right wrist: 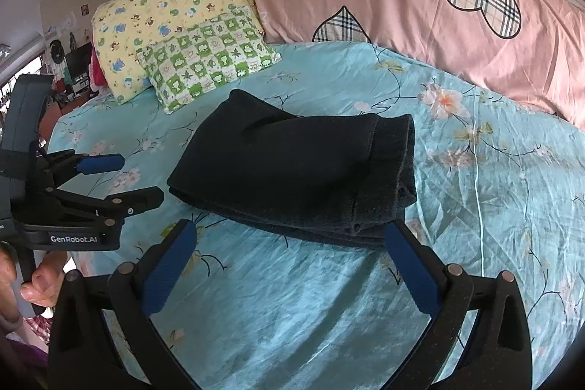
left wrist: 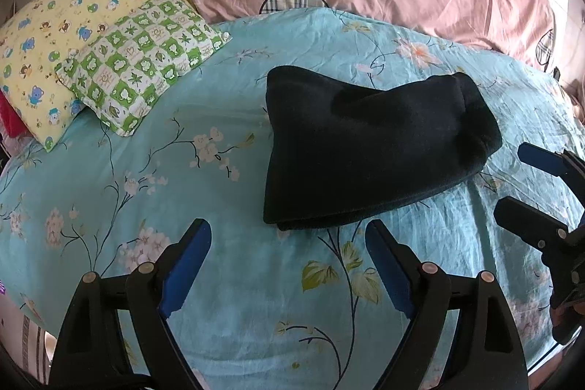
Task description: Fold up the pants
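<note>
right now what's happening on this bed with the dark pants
A person holds a pair of tongs in each hand above a floral bedsheet. The dark pants lie folded into a compact bundle on it. Both the left tongs and the right tongs are open and empty, touching nothing.

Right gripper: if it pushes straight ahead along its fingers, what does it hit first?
Most likely the folded black pants: their near edge lies just beyond the open right gripper, roughly between the fingertips. Depth is unclear; angled low, it might meet the bedsheet first.
</note>
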